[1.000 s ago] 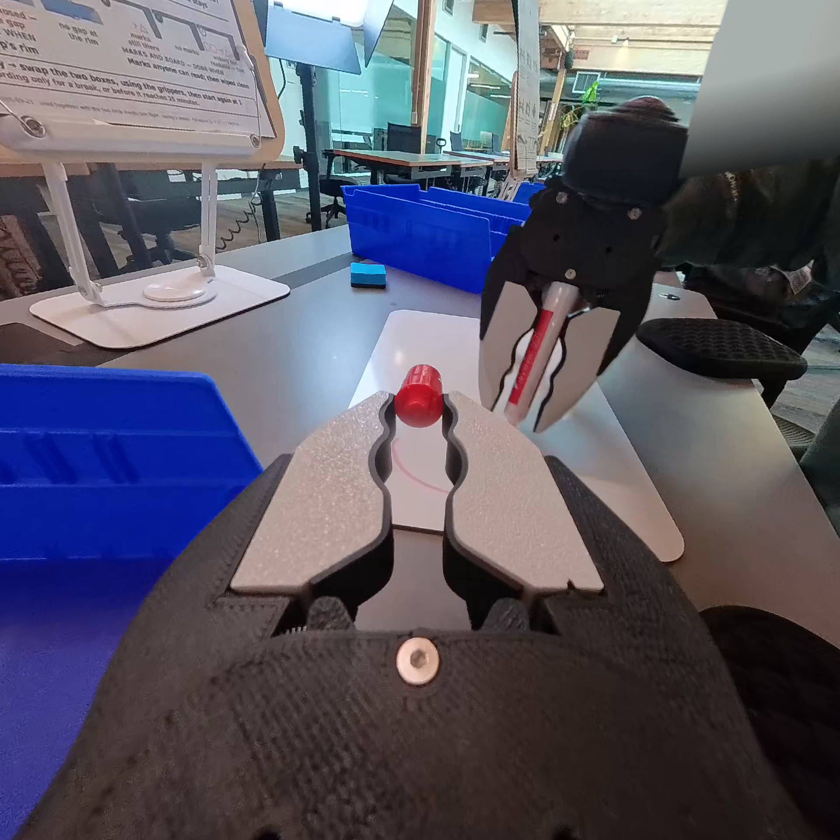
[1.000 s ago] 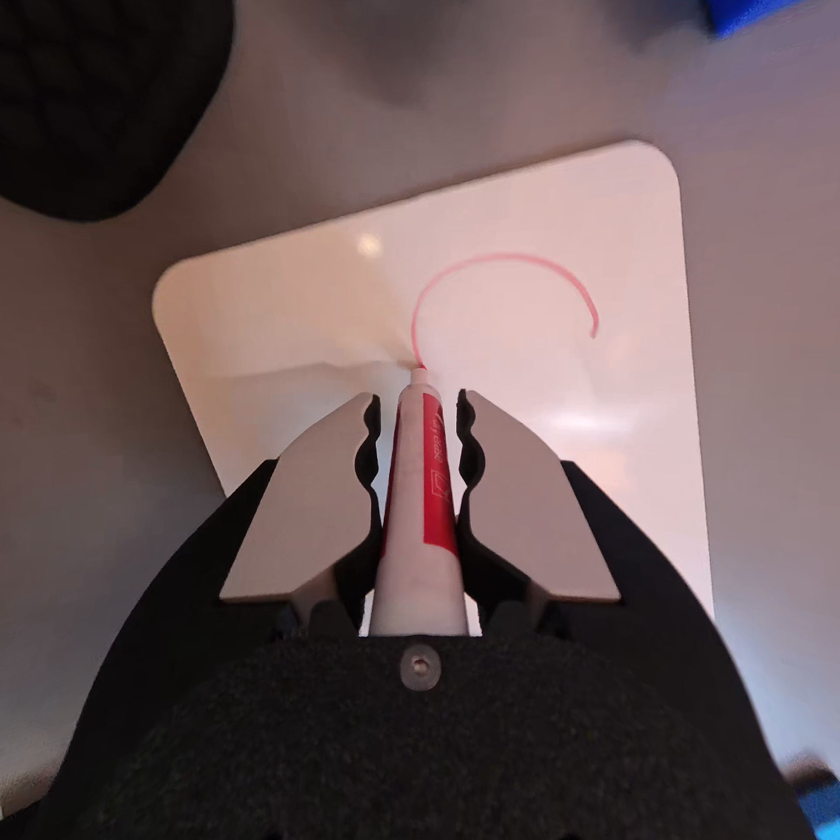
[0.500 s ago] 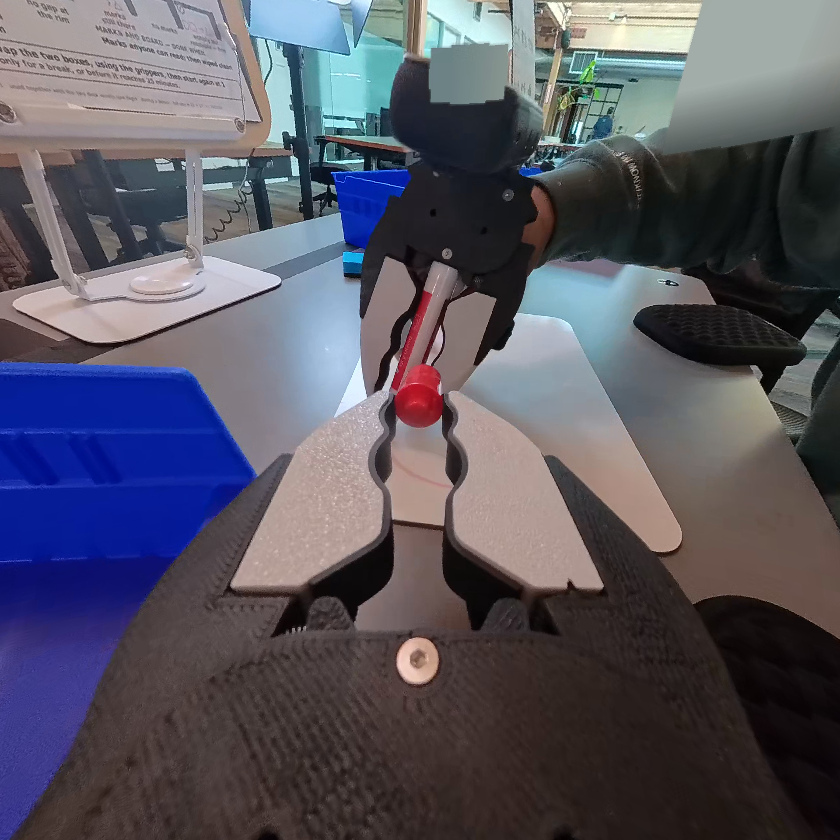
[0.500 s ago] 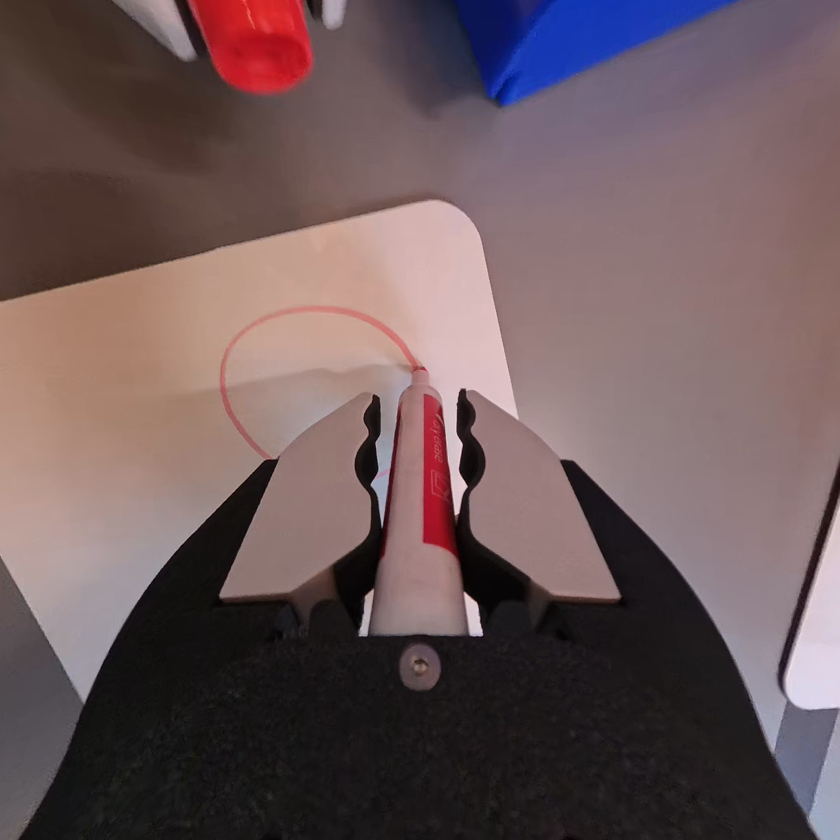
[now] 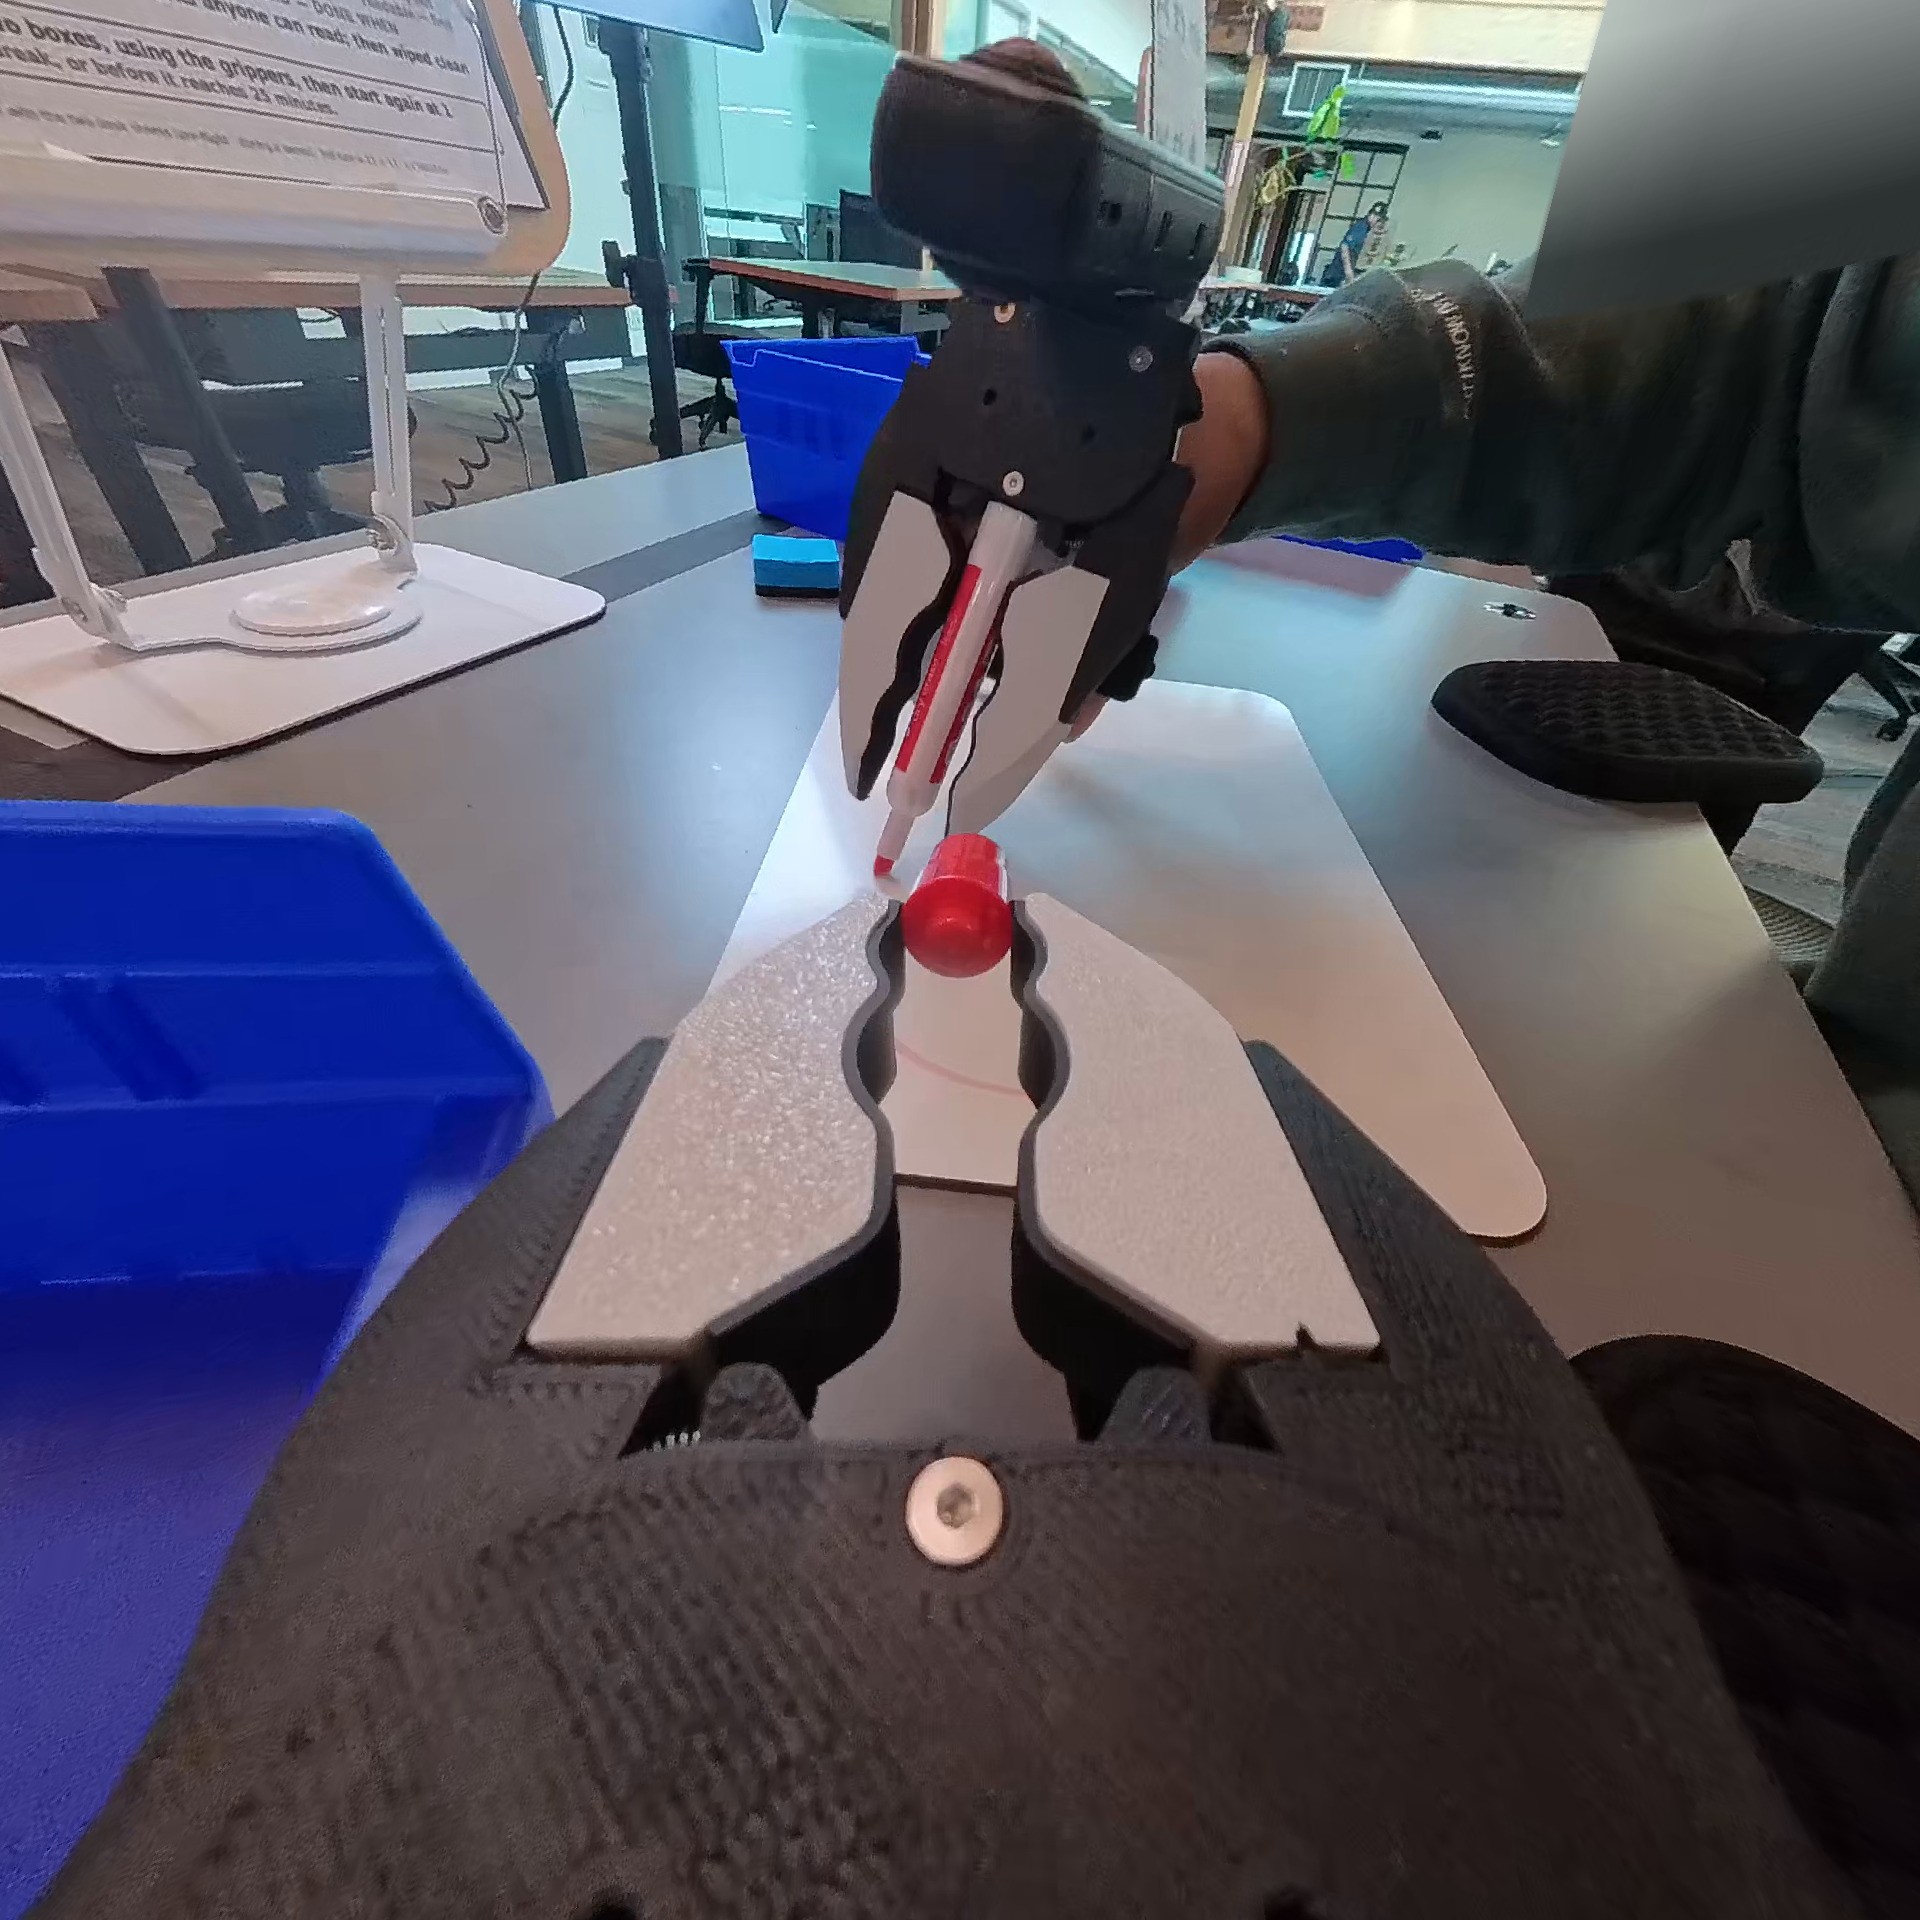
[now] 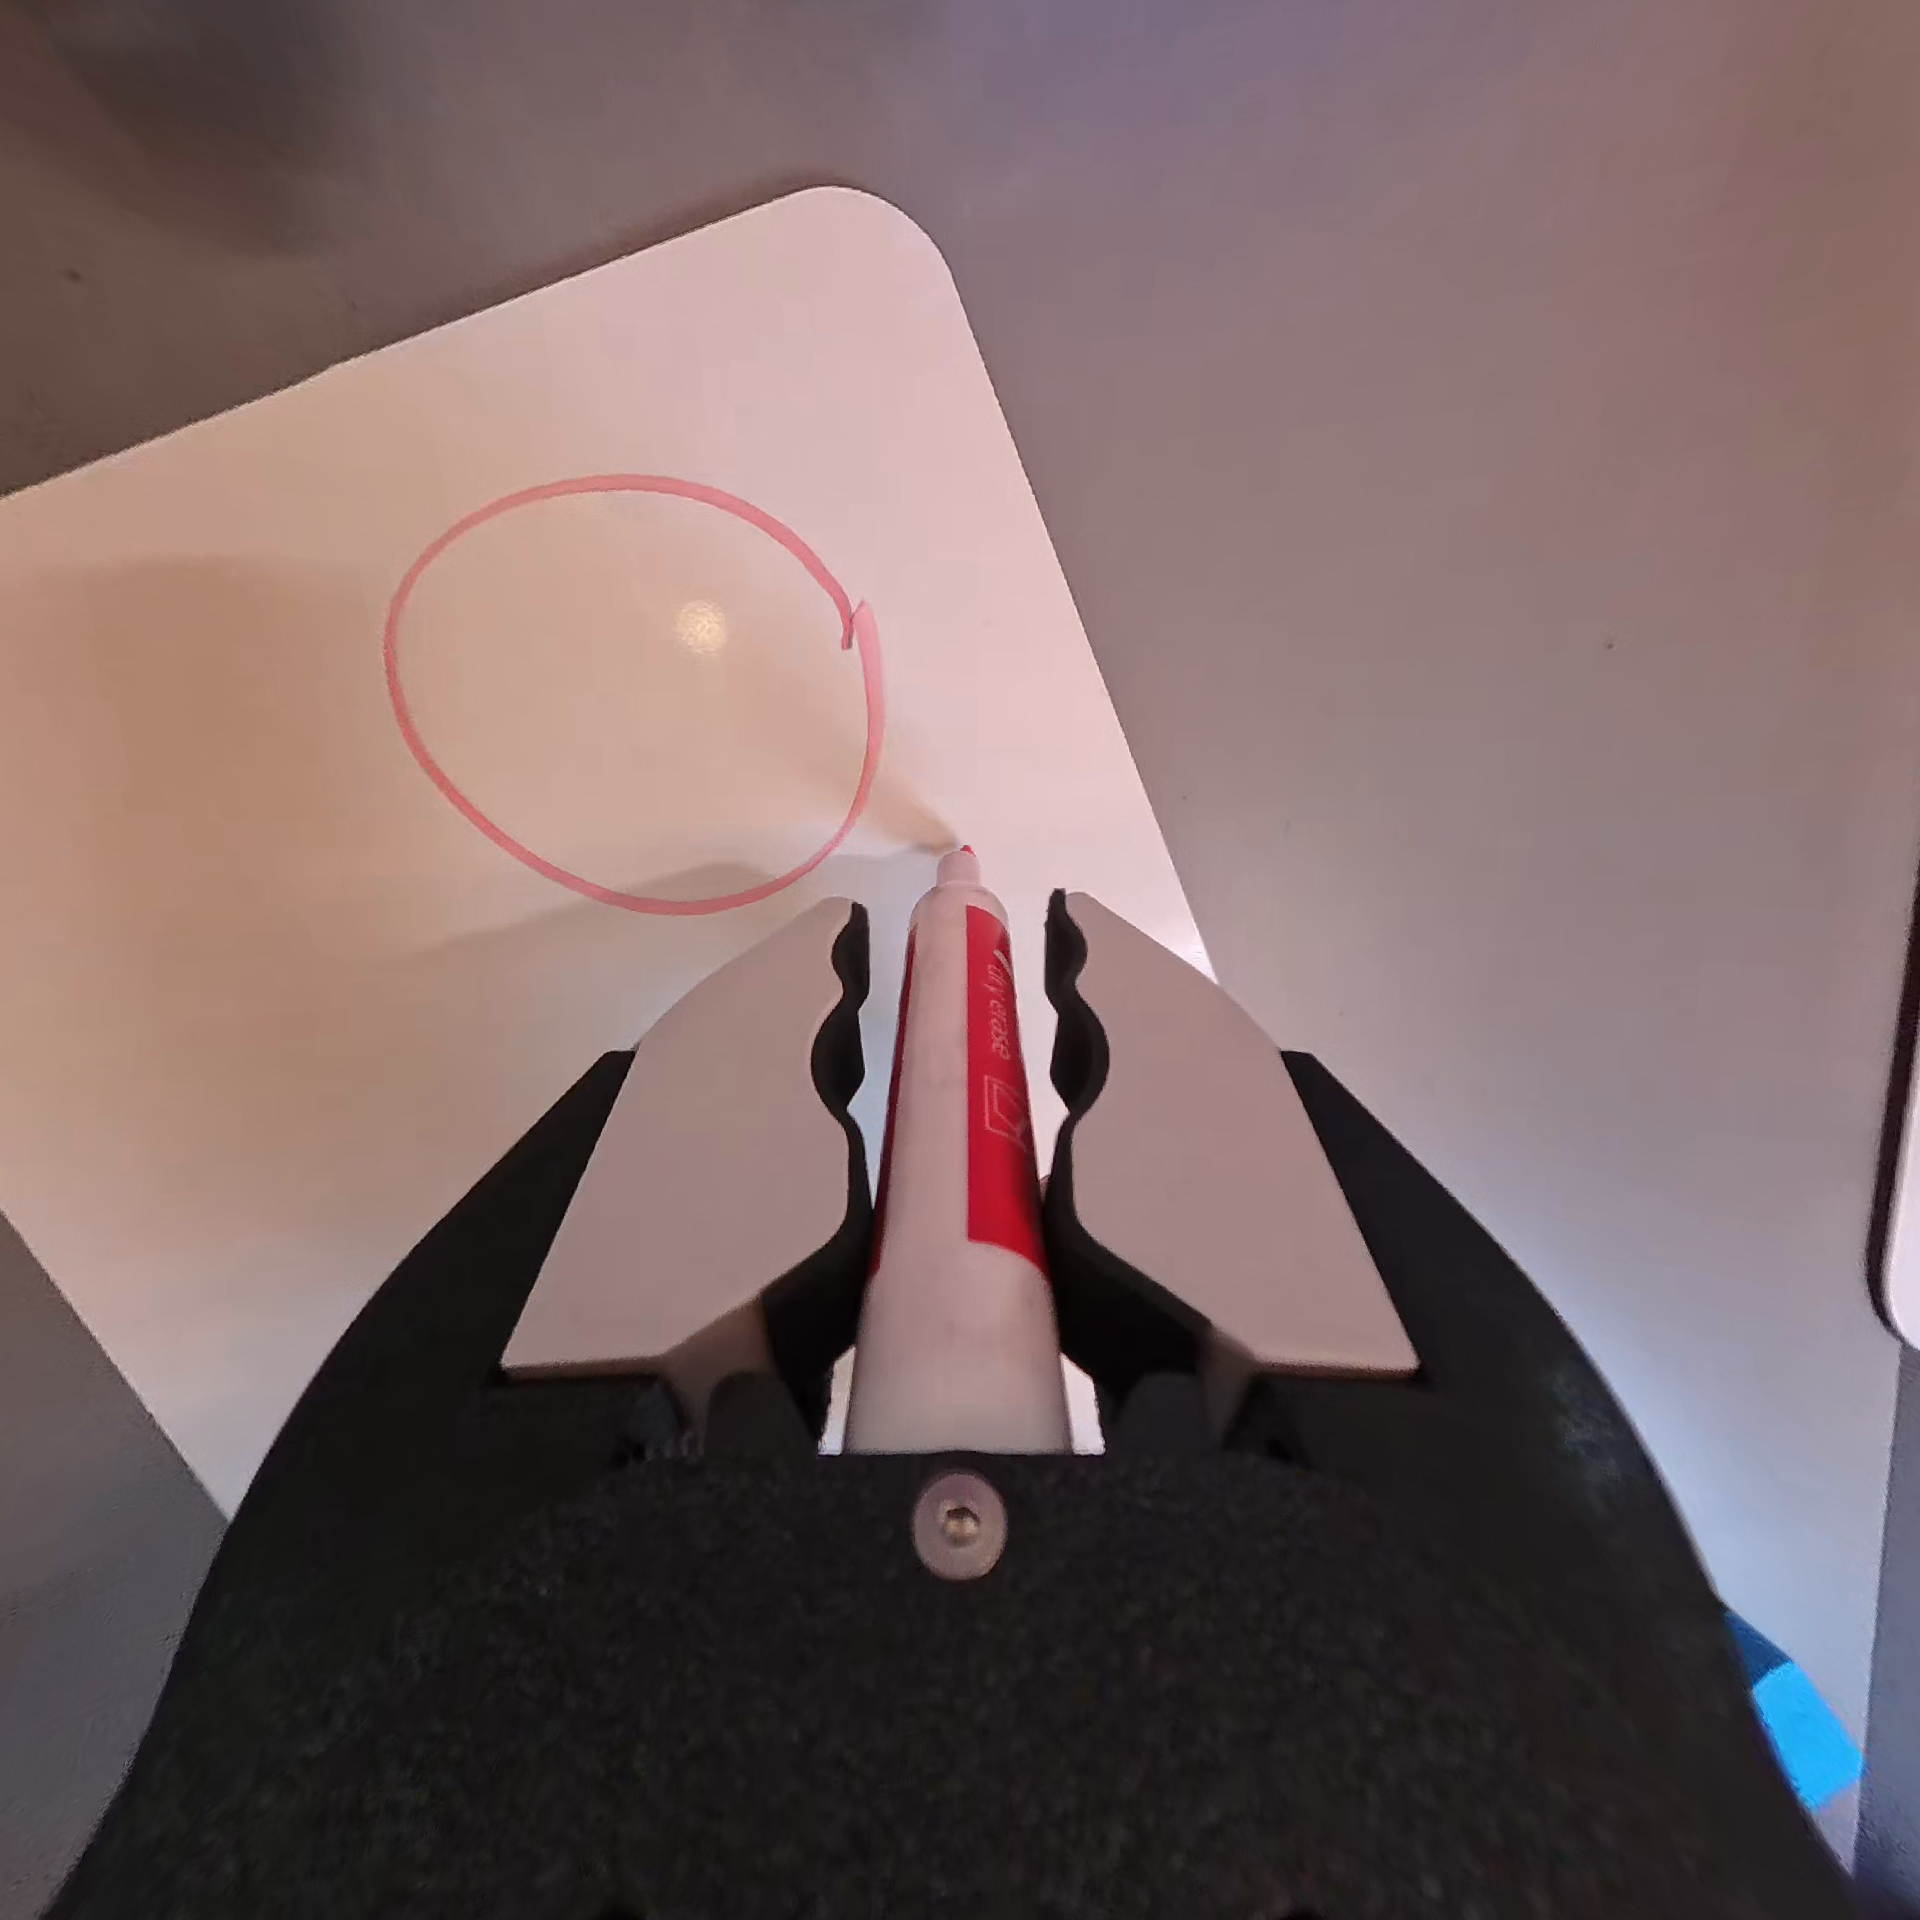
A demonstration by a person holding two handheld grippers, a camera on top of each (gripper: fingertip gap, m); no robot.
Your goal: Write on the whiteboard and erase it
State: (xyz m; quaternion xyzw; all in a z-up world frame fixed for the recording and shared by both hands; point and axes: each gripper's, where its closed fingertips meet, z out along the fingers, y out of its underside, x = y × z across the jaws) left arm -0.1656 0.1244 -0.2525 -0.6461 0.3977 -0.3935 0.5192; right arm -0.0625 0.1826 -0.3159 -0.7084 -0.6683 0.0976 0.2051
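Observation:
A white whiteboard (image 6: 260,935) lies flat on the grey table and also shows in the left wrist view (image 5: 1195,935). A closed red circle (image 6: 623,686) is drawn on it. My right gripper (image 6: 956,914) is shut on a red-and-white marker (image 6: 961,1091). The marker tip is at the board surface, just outside the circle's lower right. In the left wrist view the right gripper (image 5: 920,805) points down at the board with the marker (image 5: 956,665). My left gripper (image 5: 954,914) is shut on the red marker cap (image 5: 956,925), held above the board's near end.
A blue eraser (image 5: 795,564) lies at the back of the table beside a blue bin (image 5: 821,436). Another blue bin (image 5: 208,1039) stands close on the left. A white document stand (image 5: 281,623) is at the back left. A black pad (image 5: 1621,727) is on the right. One gripper's finger ends stand about 15 centimetres off the other's.
The right gripper carried the marker round and closed the arc into a full circle; the tip now sits just outside the line. The left gripper held still with the cap.

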